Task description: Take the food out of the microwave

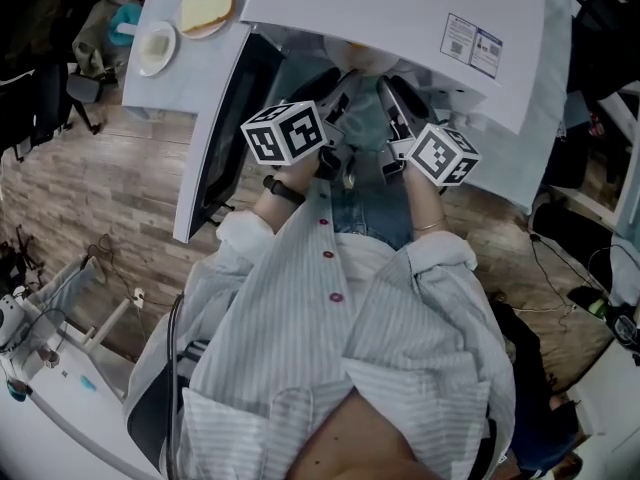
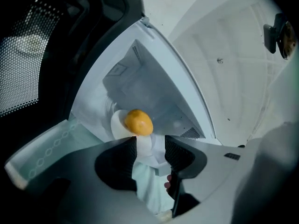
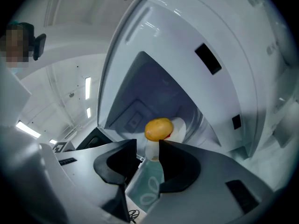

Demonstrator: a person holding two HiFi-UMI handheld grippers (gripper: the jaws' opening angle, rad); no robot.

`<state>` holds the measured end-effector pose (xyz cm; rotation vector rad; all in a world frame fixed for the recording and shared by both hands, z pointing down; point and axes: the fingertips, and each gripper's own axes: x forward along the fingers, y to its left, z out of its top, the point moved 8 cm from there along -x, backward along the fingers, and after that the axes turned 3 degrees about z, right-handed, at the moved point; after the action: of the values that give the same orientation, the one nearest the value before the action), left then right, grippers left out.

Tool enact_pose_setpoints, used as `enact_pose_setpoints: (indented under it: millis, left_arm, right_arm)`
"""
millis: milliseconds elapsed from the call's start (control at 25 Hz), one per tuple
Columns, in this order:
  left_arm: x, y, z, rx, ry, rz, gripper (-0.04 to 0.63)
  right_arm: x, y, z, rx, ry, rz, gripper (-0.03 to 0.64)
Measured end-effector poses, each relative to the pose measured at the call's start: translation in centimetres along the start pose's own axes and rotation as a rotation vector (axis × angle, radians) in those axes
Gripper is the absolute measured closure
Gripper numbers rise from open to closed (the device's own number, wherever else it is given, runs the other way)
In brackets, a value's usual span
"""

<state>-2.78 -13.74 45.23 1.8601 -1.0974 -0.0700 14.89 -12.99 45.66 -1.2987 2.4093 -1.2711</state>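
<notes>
- The left hand-held gripper (image 2: 150,147) and the right hand-held gripper (image 3: 147,148): jaws spread wide, gripping nothing, both aimed into the microwave (image 1: 400,18), apparently to take the plate (image 2: 117,126) from two sides.
- The door (image 1: 212,138): swung open at the microwave's left, clearing access.
- The food (image 2: 138,122): round, smooth, orange-yellow, on the white plate inside the microwave.

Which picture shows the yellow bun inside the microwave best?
The left gripper view: the bun sits whole and bright on its white plate. The right gripper view shows it too, with the plate mostly hidden. In the head view the microwave itself hides it.
</notes>
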Motion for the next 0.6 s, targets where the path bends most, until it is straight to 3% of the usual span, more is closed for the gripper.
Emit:
enact_pose_setpoints:
  millis: [280, 600]
  left_arm:
    - [0.9, 1.8, -1.4, -0.119, 0.032, 0.014, 0.414]
    - [1.8, 3.6, -1.5, -0.175, 0.039, 0.038, 0.414]
  right_arm:
    - [0.7, -2.0, -1.6, 0.131, 0.024, -0.037, 0.466]
    - [1.5, -3.6, -2.7, 0.204, 0.044, -0.081, 0.466]
